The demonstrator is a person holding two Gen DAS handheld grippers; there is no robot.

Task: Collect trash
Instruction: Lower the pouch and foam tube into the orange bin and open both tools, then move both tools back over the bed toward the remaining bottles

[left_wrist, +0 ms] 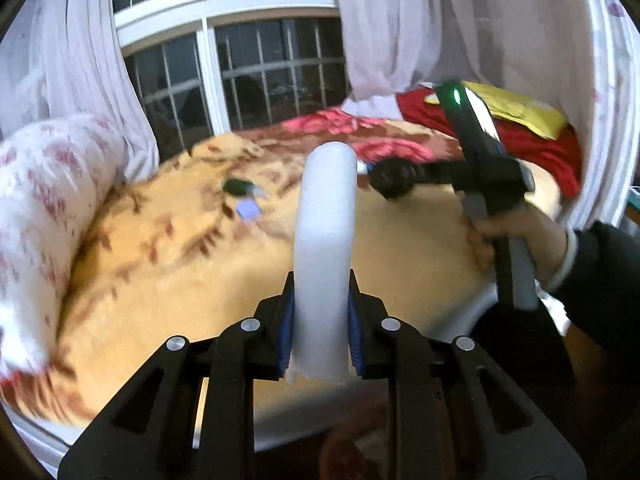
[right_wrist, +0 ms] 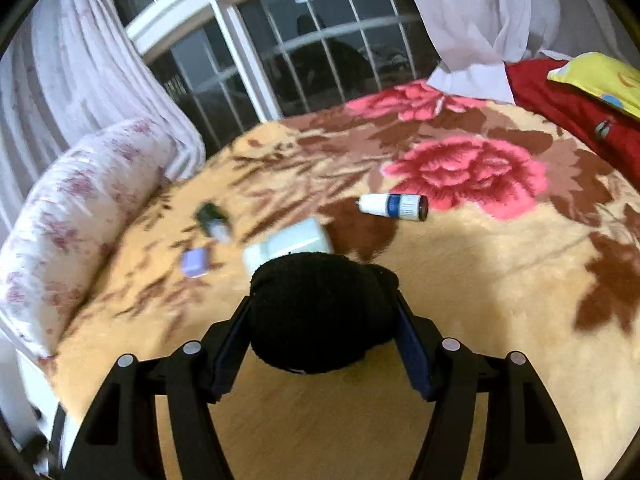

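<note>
My left gripper [left_wrist: 322, 320] is shut on a white foam strip [left_wrist: 326, 240] that curves upward above the bed. My right gripper [right_wrist: 322, 344] is shut on a black fuzzy bundle [right_wrist: 316, 312], held over the floral blanket [right_wrist: 480, 264]; it also shows in the left wrist view [left_wrist: 394, 178]. On the blanket lie a white bottle with a blue band [right_wrist: 394, 205], a white box [right_wrist: 296, 242] partly hidden behind the bundle, a small lilac item [right_wrist: 194, 262] and a dark green item [right_wrist: 212, 216]. The lilac item [left_wrist: 248, 211] and the green item [left_wrist: 236, 187] show in the left wrist view.
A flowered bolster [right_wrist: 72, 216] lies along the bed's left edge. A red cover [right_wrist: 576, 108] and a yellow pillow [right_wrist: 600, 76] lie at the far right. A barred window [right_wrist: 304, 52] and white curtains [right_wrist: 480, 12] stand behind the bed.
</note>
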